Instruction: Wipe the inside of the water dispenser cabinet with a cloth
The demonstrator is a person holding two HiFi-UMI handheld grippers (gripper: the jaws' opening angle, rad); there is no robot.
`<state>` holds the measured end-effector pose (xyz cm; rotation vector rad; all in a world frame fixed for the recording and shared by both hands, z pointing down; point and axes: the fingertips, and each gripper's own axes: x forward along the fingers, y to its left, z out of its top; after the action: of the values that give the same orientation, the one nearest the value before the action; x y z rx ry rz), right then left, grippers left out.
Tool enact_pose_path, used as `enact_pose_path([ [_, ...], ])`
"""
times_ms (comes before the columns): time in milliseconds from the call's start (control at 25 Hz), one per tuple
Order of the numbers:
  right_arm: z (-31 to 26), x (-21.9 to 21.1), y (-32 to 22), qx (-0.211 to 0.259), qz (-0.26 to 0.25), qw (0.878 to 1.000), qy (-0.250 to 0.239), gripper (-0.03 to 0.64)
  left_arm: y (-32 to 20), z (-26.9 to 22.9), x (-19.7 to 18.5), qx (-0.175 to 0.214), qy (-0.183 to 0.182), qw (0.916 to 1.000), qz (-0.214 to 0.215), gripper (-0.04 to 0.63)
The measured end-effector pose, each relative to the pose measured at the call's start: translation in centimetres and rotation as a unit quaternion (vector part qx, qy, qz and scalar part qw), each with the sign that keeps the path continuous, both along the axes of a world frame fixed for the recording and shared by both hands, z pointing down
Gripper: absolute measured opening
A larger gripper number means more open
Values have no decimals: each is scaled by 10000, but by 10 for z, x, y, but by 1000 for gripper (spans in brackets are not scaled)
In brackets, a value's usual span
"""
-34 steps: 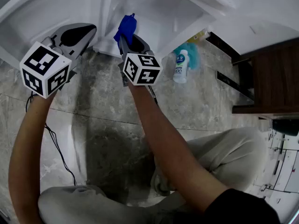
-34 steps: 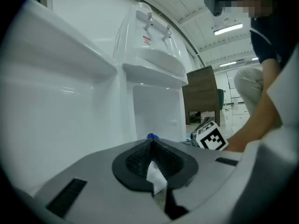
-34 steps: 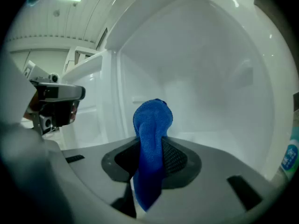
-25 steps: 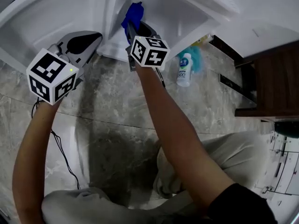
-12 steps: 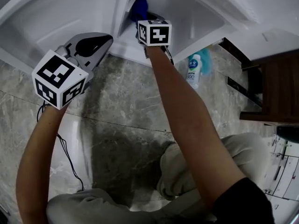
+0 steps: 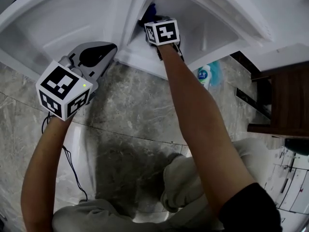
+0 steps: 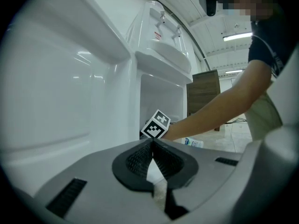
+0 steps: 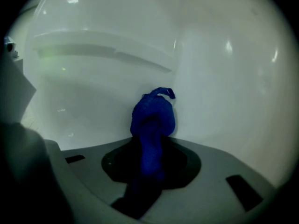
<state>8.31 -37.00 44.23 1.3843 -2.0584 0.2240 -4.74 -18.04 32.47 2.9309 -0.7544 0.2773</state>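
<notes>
Reaching well inside the cabinet (image 6: 207, 21) of the water dispenser (image 7: 164, 59), the right tongs (image 8: 150, 149) are seen clamped tight on the blue cloth (image 8: 153, 118), a bunched wad of which stands out beyond the tips. A second ago the cloth was held at the cabinet's front opening, plainly visible from the head view. It has since been carried forward and down into the compartment, so that only a scrap of blue is now shown above the marker cube (image 6: 162, 31). In the right gripper view the wad is set close to the pale inner walls, near a corner where two of them meet; whether contact is already made cannot be told. The left tongs (image 7: 153, 158) are kept fully closed on nothing, held outside beside the open door (image 6: 58, 18) and hardly shifted. A bottle (image 6: 204, 75) is left on the floor (image 6: 130, 110) to the right. The approach is judged finished and the wiping only just begun, with most inner surfaces yet to be covered.
</notes>
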Motion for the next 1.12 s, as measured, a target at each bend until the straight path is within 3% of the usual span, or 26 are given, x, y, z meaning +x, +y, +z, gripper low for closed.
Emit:
enact_pose_path([
  [200,1,-6,6,-116,-232,9997,-16,89,4,-2,2,27,-21,10000,82,8],
  [320,4,-18,19,-367,-583,9975,-135,87,6,-8,4,6,220,9996,157,8],
  [440,3,-20,21,-309,-777,9965,25,89,5,-11,6,-24,344,9993,172,8],
  [760,-1,-6,-2,168,-99,9968,776,88,6,0,-1,-128,229,9996,84,8],
  [880,3,-5,3,-28,-151,9989,454,86,4,-1,-4,-111,254,9996,62,8],
  [1000,7,-14,17,-334,-687,9969,188,86,6,1,-1,-72,180,9997,149,8],
  [1120,6,-20,23,-236,-750,9968,139,86,9,-1,4,-67,159,9996,235,8],
])
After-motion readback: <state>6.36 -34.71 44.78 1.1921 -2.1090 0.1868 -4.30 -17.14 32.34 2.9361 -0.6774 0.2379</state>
